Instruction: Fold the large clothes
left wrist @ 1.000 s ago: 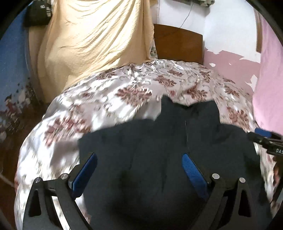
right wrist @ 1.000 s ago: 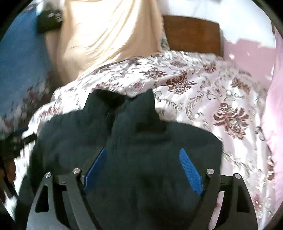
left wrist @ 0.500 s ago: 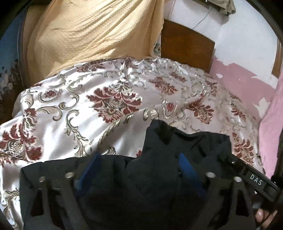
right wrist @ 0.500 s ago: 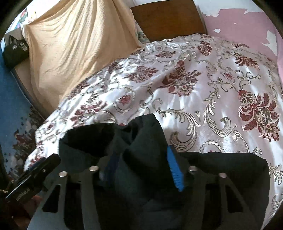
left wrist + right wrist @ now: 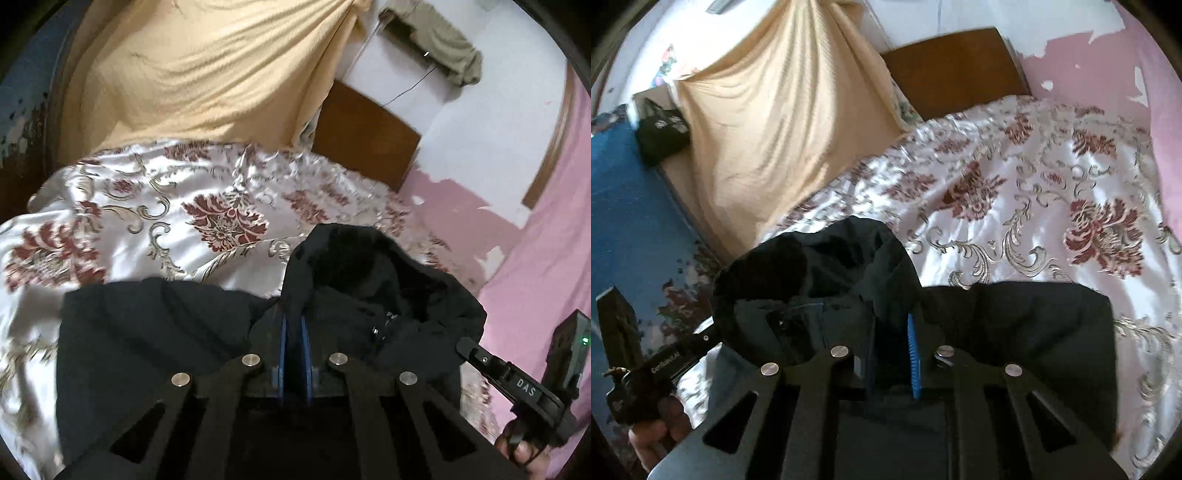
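Note:
A large dark navy hooded jacket (image 5: 147,332) lies on the bed, its hood (image 5: 351,266) bunched up towards the headboard. My left gripper (image 5: 294,325) is shut, its blue pads pinching a fold of the jacket beside the hood. In the right wrist view the jacket (image 5: 1015,325) fills the foreground. There my right gripper (image 5: 892,325) is closing, with a ridge of jacket cloth between its jaws; only one blue pad (image 5: 912,354) shows. Each view catches the other gripper at its edge: the right one (image 5: 509,380) and the left one (image 5: 665,362).
A shiny white bedspread (image 5: 147,206) with dark red flowers covers the bed. Behind it stand a brown headboard (image 5: 362,136) and a draped yellow cloth (image 5: 203,74). A pink wall (image 5: 546,258) runs along the right. A black bag (image 5: 661,133) sits on a ledge at the left.
Both grippers went from wide open over the jacket to closed on folds of it near the hood. The cloth by the hood has bunched up between them.

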`<action>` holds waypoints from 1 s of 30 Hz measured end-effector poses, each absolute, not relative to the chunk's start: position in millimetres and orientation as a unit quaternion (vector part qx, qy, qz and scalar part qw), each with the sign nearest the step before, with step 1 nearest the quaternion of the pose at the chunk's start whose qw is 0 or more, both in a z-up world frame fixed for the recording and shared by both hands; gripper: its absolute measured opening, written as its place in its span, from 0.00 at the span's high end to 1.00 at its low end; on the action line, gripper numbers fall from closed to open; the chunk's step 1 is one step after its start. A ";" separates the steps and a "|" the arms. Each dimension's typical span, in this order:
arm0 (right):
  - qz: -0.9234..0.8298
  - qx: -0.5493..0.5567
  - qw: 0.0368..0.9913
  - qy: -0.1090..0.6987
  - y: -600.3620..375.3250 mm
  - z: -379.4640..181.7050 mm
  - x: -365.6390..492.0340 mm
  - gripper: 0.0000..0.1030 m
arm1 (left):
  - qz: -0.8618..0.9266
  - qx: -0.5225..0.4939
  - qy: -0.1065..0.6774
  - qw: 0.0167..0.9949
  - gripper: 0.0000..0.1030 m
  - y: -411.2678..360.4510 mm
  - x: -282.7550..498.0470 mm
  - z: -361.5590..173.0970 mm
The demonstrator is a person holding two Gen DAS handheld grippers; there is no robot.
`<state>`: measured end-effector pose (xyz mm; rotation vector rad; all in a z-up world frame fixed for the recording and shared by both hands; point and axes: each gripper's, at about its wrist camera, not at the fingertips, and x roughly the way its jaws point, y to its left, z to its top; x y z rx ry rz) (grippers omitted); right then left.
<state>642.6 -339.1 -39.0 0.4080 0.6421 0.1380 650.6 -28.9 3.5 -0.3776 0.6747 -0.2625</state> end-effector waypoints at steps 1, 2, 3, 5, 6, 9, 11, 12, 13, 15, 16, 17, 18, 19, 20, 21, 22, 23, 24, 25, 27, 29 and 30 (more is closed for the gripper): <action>0.076 0.199 0.927 0.308 -340.3 -35.3 630.7 0.88 | -0.130 -0.182 0.324 0.919 0.93 -26.6 637.7 7.3; 0.086 0.193 0.930 0.300 -339.7 -29.8 612.2 0.88 | -0.132 -0.181 0.319 0.921 0.93 -24.2 617.6 11.5; 0.089 0.183 0.933 0.296 -339.0 -27.7 599.8 0.89 | -0.135 -0.184 0.316 0.921 0.93 -21.7 606.3 13.2; 0.099 0.158 0.942 0.279 -335.3 -23.3 566.5 0.89 | -0.140 -0.192 0.309 0.921 0.93 -14.6 576.4 14.5; 0.101 0.152 0.943 0.277 -334.9 -22.9 554.2 0.90 | -0.145 -0.199 0.305 0.920 0.94 -11.4 562.8 13.4; 0.108 0.154 0.946 0.265 -336.9 -27.5 510.9 0.90 | -0.158 -0.215 0.298 0.916 0.94 -3.0 527.4 6.3; 0.109 0.157 0.947 0.257 -338.4 -35.2 485.9 0.91 | -0.163 -0.235 0.294 0.912 0.94 2.2 509.5 -1.6; 0.110 0.159 0.947 0.256 -338.3 -39.0 477.1 0.91 | -0.164 -0.249 0.292 0.909 0.94 4.9 501.3 -7.8; 0.110 0.161 0.947 0.255 -338.6 -44.1 467.8 0.91 | -0.163 -0.256 0.292 0.907 0.94 6.2 496.4 -13.5; 0.108 0.159 0.948 0.254 -337.3 -54.4 456.7 0.92 | -0.163 -0.269 0.296 0.902 0.95 8.4 491.9 -26.0; 0.104 0.154 0.949 0.255 -335.9 -61.3 455.1 0.92 | -0.162 -0.275 0.301 0.899 0.95 9.6 491.7 -35.2; 0.100 0.149 0.948 0.263 -335.6 -71.3 455.0 0.92 | -0.156 -0.276 0.307 0.897 0.95 10.6 493.6 -44.0; 0.098 0.147 0.947 0.269 -335.5 -78.9 456.0 0.93 | -0.151 -0.276 0.313 0.896 0.95 11.9 495.6 -51.4; 0.096 0.146 0.945 0.278 -335.9 -88.5 457.8 0.93 | -0.144 -0.273 0.327 0.893 0.95 11.9 501.3 -64.2; 0.093 0.146 0.942 0.288 -335.5 -98.0 462.1 0.93 | -0.139 -0.270 0.336 0.891 0.95 12.3 504.3 -73.5; 0.092 0.147 0.940 0.295 -336.2 -105.3 465.9 0.94 | -0.134 -0.268 0.347 0.889 0.95 12.0 509.6 -84.6; 0.090 0.154 0.936 0.305 -338.7 -114.5 471.5 0.94 | -0.131 -0.269 0.353 0.886 0.95 11.7 514.7 -93.1; 0.089 0.165 0.931 0.314 -341.5 -123.0 477.9 0.94 | -0.130 -0.271 0.355 0.885 0.95 12.1 517.3 -97.9; 0.090 0.172 0.928 0.318 -343.7 -128.0 481.8 0.94 | -0.129 -0.271 0.355 0.885 0.96 11.4 519.5 -101.2; 0.092 0.182 0.925 0.321 -347.2 -133.6 485.9 0.94 | -0.127 -0.267 0.353 0.888 0.96 9.8 521.6 -102.8; 0.100 0.197 0.920 0.323 -351.5 -135.0 487.2 0.94 | -0.124 -0.256 0.352 0.892 0.96 6.2 524.4 -105.6; 0.103 0.200 0.921 0.318 -357.3 -128.7 482.1 0.93 | -0.124 -0.253 0.351 0.893 0.96 5.0 524.7 -107.5; 0.101 0.199 0.922 0.317 -359.5 -125.0 478.1 0.93 | -0.124 -0.252 0.351 0.893 0.96 4.7 525.1 -107.1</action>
